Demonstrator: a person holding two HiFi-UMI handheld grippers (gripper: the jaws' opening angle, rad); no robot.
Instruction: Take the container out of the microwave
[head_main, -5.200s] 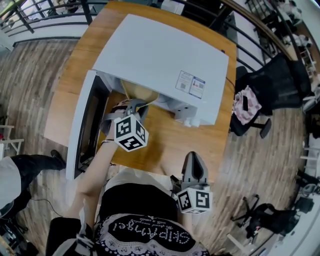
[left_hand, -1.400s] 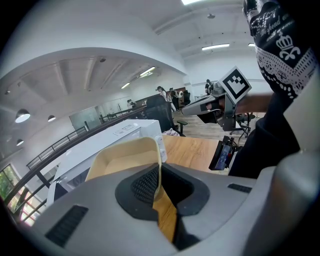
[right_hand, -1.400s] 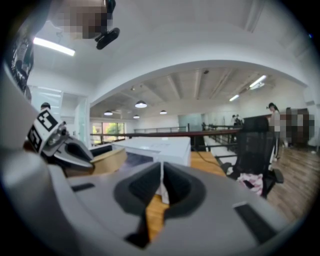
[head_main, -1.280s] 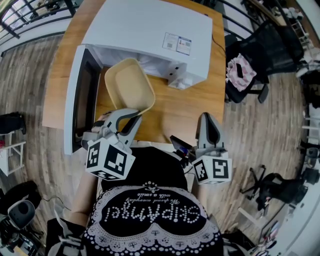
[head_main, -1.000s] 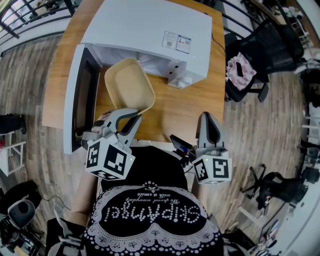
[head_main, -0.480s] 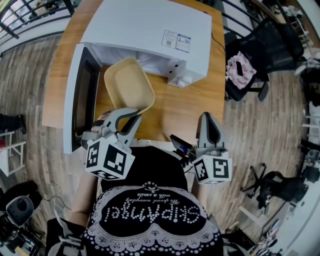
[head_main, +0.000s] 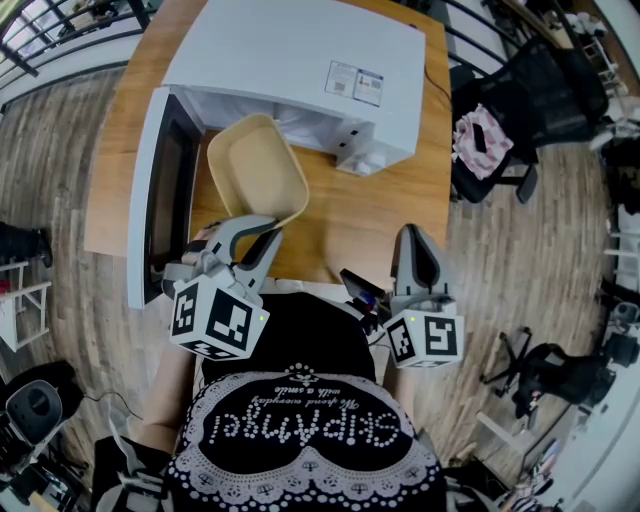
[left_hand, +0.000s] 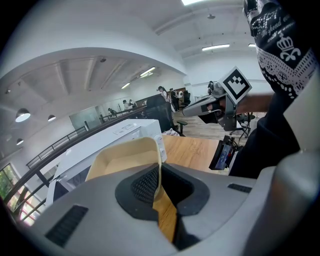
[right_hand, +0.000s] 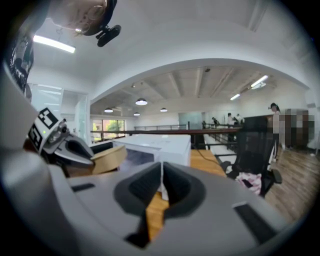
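Left gripper view: container (left_hand: 125, 157) rim grasped by left gripper (left_hand: 159, 186) fingers, outside microwave (head_main: 290, 60); right gripper (right_hand: 161, 187) fingers clenched, empty; set-down on surface (head_main: 370, 225) judged next

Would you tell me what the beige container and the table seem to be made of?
The container: likely plastic or moulded fibre, matte beige; thin even wall, no glare. The table: wood or wood-look laminate, smooth; warm brown with faint grain streaks.

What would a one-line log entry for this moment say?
beige container: out of microwave, over table | left gripper: shut on its rim | right gripper: shut, empty | microwave door: open
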